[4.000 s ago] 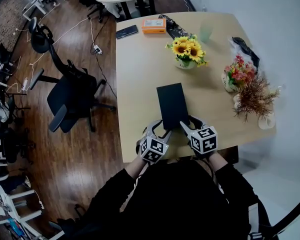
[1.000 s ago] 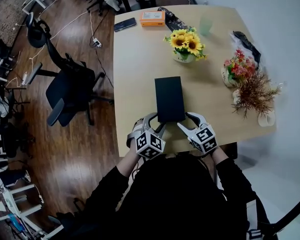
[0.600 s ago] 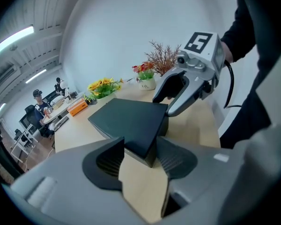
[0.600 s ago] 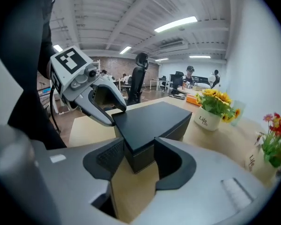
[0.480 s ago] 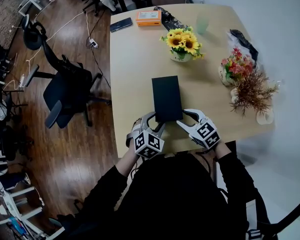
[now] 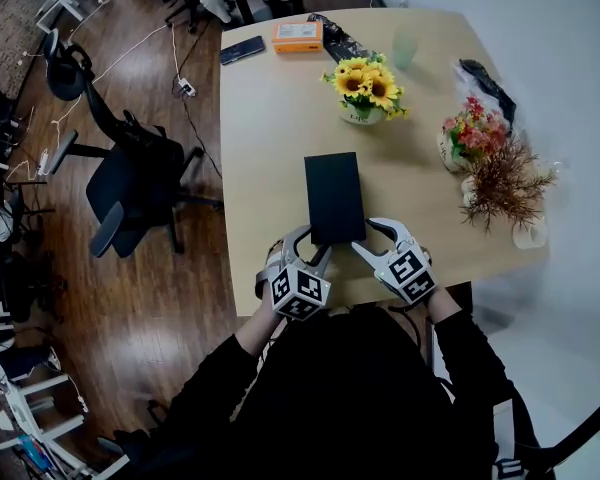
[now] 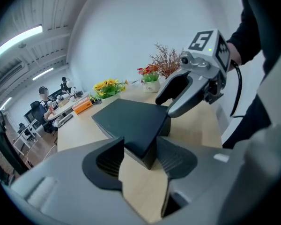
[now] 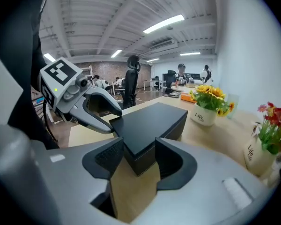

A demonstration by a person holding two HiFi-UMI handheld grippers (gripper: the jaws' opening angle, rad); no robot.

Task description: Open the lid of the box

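Note:
A flat black box (image 6: 334,196) lies shut on the pale wooden table (image 6: 270,128), its long side running away from me. My left gripper (image 6: 310,245) has the box's near left corner between its pads. In the left gripper view both pads (image 7: 113,156) rest against that corner of the box (image 7: 126,118). My right gripper (image 6: 370,238) holds the near right corner. Its jaws are opening, and both pads (image 8: 171,161) touch the box (image 8: 152,121). Each gripper shows in the other's view, the right gripper (image 7: 192,83) and the left gripper (image 8: 89,107).
Beyond the box stands a sunflower pot (image 6: 365,88). At the right are red flowers (image 6: 470,133) and a dried plant (image 6: 505,188). An orange box (image 6: 297,35), a phone (image 6: 241,49) and a green cup (image 6: 407,46) lie at the far edge. An office chair (image 6: 130,193) stands left of the table.
Both grippers stay at the box's near corners, and the right one has shifted slightly. The box lies where it was, lid down.

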